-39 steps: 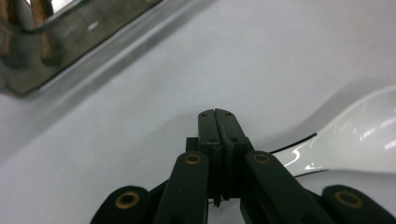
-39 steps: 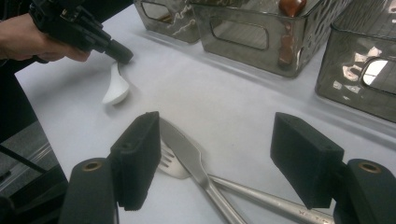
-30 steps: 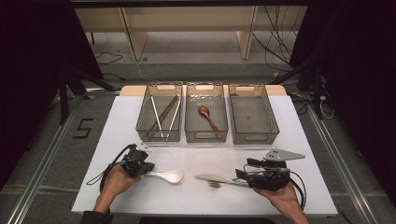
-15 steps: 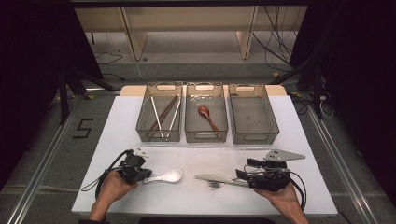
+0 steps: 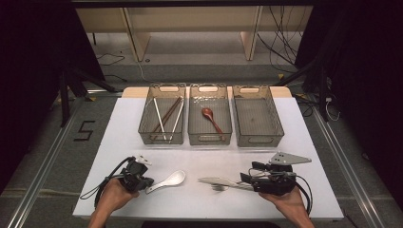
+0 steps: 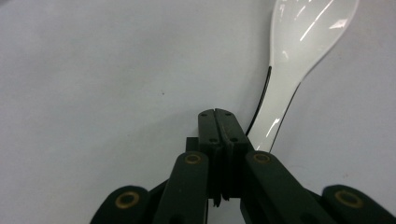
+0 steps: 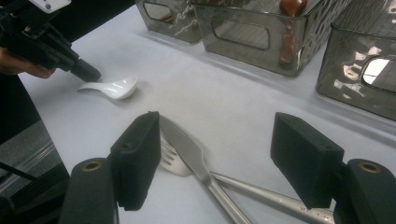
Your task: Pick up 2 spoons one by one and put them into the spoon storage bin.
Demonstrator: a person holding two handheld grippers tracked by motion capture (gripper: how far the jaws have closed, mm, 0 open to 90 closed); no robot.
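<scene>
Clearly at an early stage of the sorting. Left gripper pressed together with nothing between the jaws, tips lying just beside the handle of the white spoon, touching it or nearly so, hard to tell which. Right gripper spread wide and low over the knife and the fork, which lie crossed on the white table, with the pads on either side and not pressing on them. Taking the middle bin as reference: white spoon in front of it and to the left, well apart from it; knife and fork in front of it and slightly to the right, also well apart. Inside the middle bin, one brown spoon. In the bin to its left, chopsticks. In the bin to its right, nothing yet. So probably done: chopsticks and brown spoon put away. Left to do, by this judgement: picking up white spoon, knife and fork and carrying each into a bin, the white spoon most likely next to the brown one.
</scene>
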